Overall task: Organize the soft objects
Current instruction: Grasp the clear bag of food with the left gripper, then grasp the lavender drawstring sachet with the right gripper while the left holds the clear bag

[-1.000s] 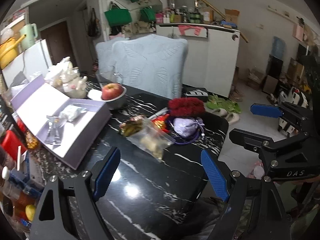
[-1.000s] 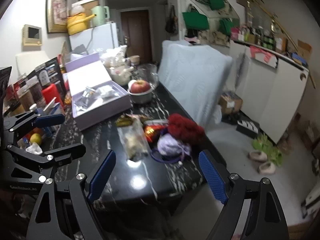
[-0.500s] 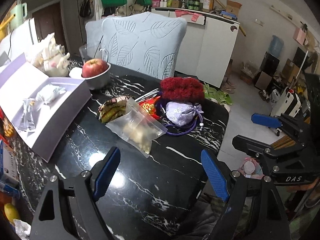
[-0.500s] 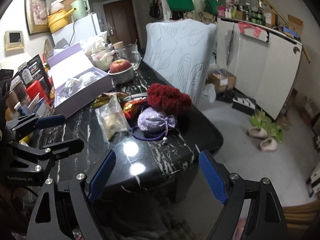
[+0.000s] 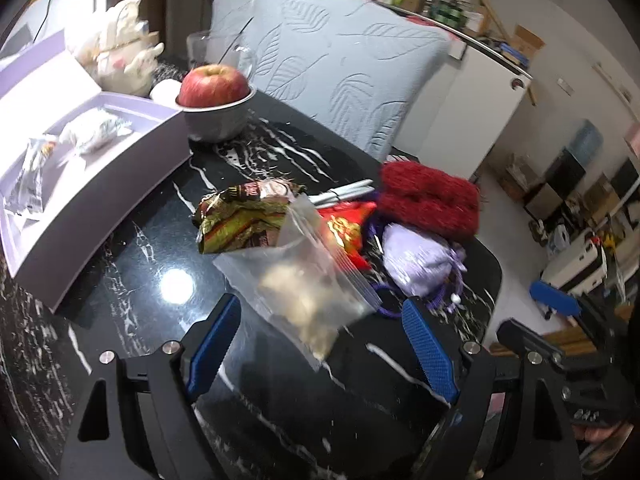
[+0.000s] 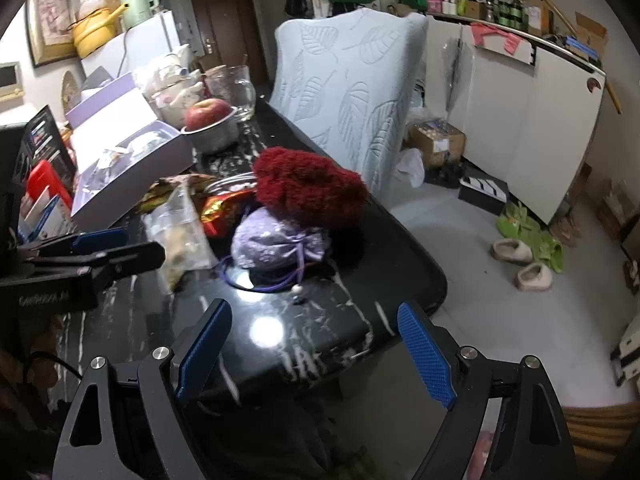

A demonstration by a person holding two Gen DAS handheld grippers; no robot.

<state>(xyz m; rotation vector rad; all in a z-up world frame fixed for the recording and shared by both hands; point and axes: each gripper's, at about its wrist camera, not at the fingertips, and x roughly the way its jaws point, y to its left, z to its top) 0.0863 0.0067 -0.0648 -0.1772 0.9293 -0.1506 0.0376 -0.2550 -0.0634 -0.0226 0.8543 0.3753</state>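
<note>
Two claws, left claw (image 5: 320, 334) and right claw (image 6: 314, 354), spread wide, gripping nothing. Near the lilac pouch (image 6: 280, 244): red fluffy bundle (image 6: 308, 190) behind, clear bag (image 5: 304, 280) beside. Risk of snagging the pouch's cord and dragging neighbours off the table (image 6: 340, 328) edge.

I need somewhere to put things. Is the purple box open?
Open. The purple box has its lid up behind it, and wrapped packets lie uncovered in its tray.

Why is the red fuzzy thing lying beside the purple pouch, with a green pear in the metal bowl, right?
Nearly: the metal bowl holds a red apple, not a green pear, as the left wrist view shows. The red fuzzy thing does lie beside the purple pouch.
</note>
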